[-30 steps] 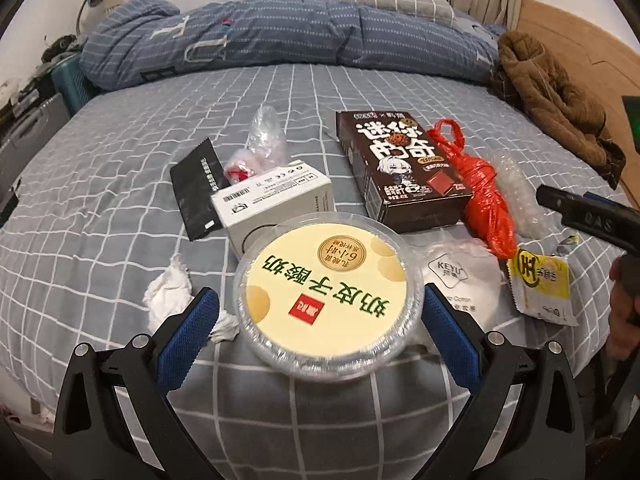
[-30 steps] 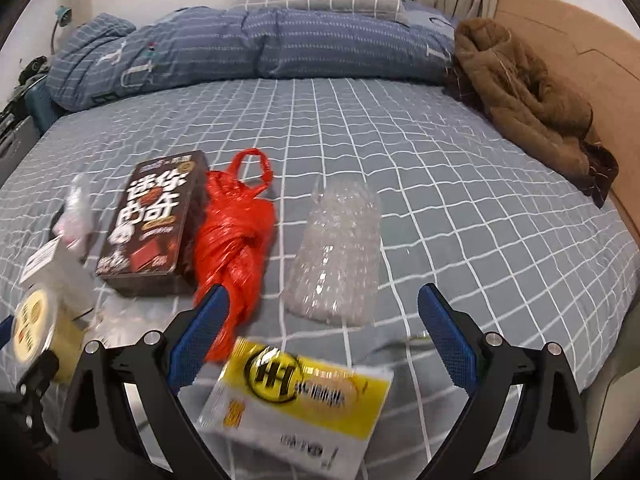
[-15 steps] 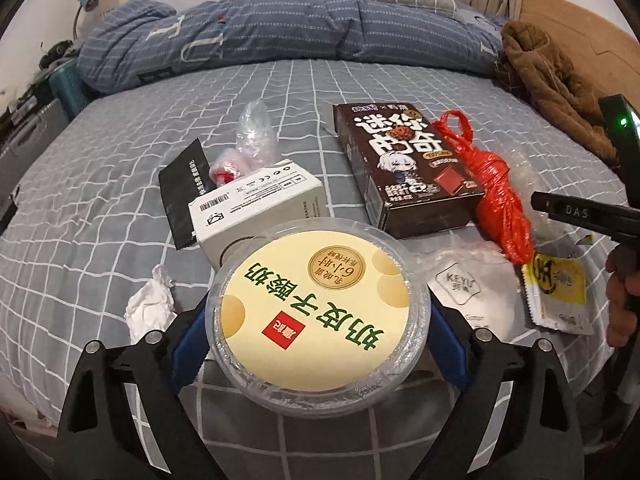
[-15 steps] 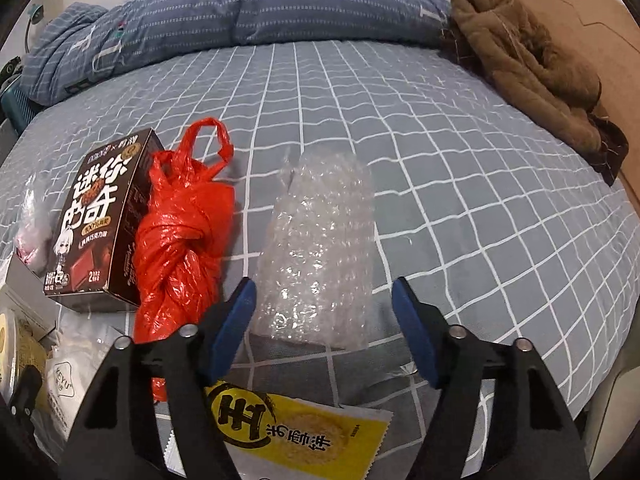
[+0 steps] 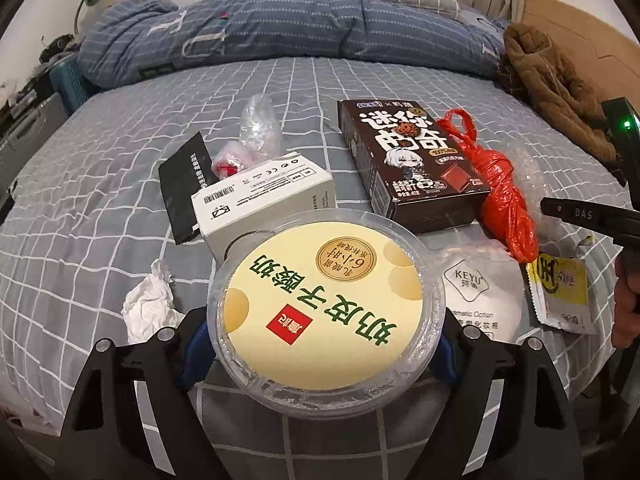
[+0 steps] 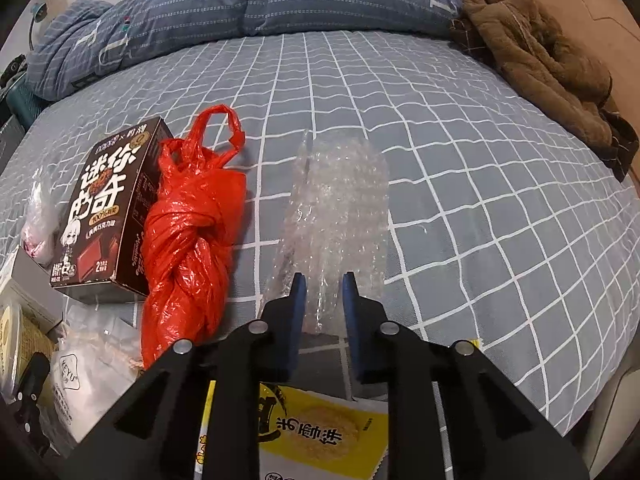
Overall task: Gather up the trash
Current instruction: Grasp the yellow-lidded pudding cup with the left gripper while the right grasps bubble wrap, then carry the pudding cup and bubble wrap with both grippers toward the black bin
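Observation:
Trash lies on a grey checked bed. My left gripper (image 5: 324,344) is shut on a round clear yogurt tub with a yellow lid (image 5: 324,312); its blue pads press the tub's sides. My right gripper (image 6: 323,292) is shut on the near end of a clear bubble wrap piece (image 6: 340,208). Beside it lie a red plastic bag (image 6: 188,236), a brown chocolate box (image 6: 108,208) and a yellow snack wrapper (image 6: 316,436) under the gripper. The left wrist view also shows a white box (image 5: 264,200), a crumpled tissue (image 5: 150,304), a black sachet (image 5: 180,184) and a cotton pad pack (image 5: 476,296).
A folded blue duvet (image 5: 300,32) and a pillow lie at the head of the bed. A brown coat (image 6: 540,60) lies on the right by the wooden headboard. A small clear bag with red inside (image 5: 248,144) lies behind the white box. The bed edge is near me.
My left gripper closed onto the yogurt tub. My right gripper moved forward over the yellow wrapper and closed on the near end of the bubble wrap.

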